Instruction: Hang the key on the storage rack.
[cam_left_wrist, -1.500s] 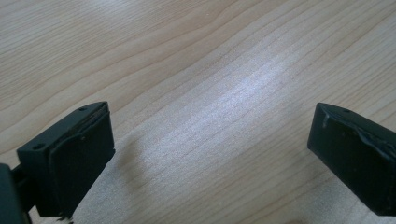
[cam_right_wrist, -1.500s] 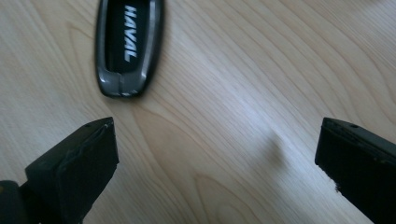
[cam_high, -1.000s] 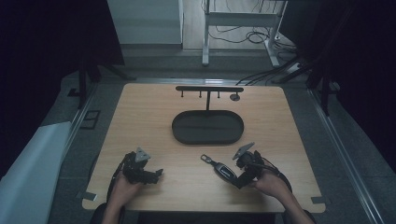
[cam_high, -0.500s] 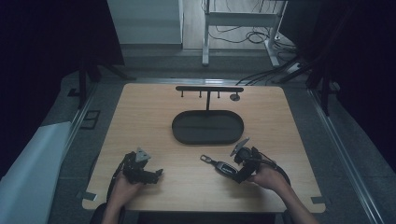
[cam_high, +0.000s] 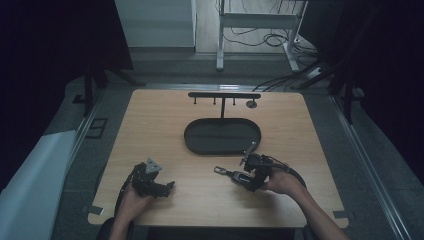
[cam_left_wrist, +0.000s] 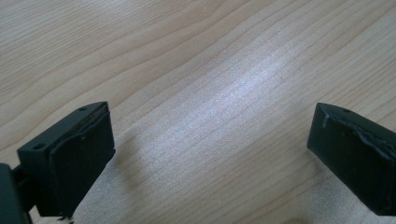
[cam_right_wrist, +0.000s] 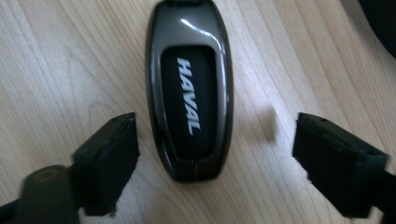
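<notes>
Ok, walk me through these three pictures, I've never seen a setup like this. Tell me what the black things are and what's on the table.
A person sits at a wooden table holding a hand-operated two-jaw gripper in each hand. The high view looks down from above: the left gripper sits at bottom left, the right gripper beside a car key fob. Farther back lie a dark oval tray and a small black rack with hooks.

The other two pictures come from cameras riding on the grippers. The left gripper view shows its open jaws over bare wood. The right gripper view shows open jaws on either side of the fob, marked HAVAL, not touching it. Nothing is held.
</notes>
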